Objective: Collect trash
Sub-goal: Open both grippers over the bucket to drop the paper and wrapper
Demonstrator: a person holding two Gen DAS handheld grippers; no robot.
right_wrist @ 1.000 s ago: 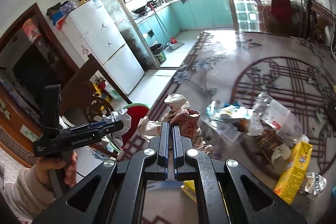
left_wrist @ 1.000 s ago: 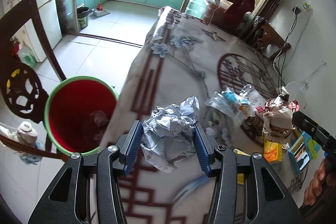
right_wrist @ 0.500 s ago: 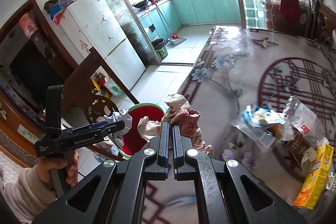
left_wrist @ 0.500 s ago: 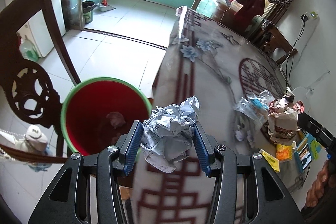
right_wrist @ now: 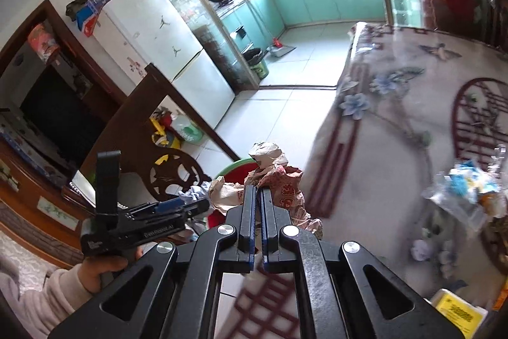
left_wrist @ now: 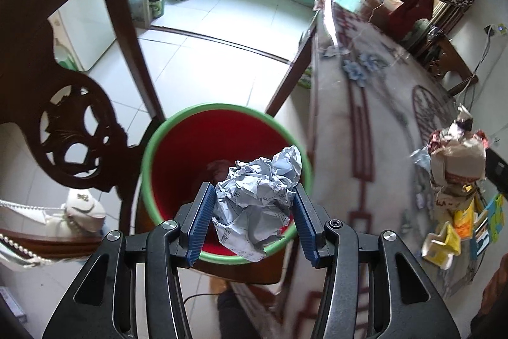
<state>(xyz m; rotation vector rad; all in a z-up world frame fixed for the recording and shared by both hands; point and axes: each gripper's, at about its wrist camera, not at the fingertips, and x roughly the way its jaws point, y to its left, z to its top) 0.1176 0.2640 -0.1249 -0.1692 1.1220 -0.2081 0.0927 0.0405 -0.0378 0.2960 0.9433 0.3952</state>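
My left gripper (left_wrist: 252, 205) is shut on a crumpled ball of white printed paper (left_wrist: 257, 196), held over the mouth of a red bin with a green rim (left_wrist: 165, 135) that stands on the floor beside the table. A small scrap lies deep inside the bin. My right gripper (right_wrist: 257, 193) is shut on a crumpled brown paper bag with red print (right_wrist: 282, 183), held above the table's edge. That bag (left_wrist: 457, 158) also shows at the right of the left wrist view. The left gripper (right_wrist: 187, 207), in a hand with a pale sleeve, appears low left in the right wrist view.
A dark carved wooden chair (left_wrist: 73, 104) stands close to the bin's left. The table with a flowered cloth (left_wrist: 374, 104) holds plastic wrappers (right_wrist: 466, 189) and yellow cartons (left_wrist: 444, 243). Pale tiled floor (left_wrist: 222, 30) runs to a kitchen with a white fridge (right_wrist: 158, 43).
Both grippers have swung left off the table toward the bin. The paper ball, earlier above the cloth, now hangs over the bin's mouth. The bag follows, with both grips unchanged.
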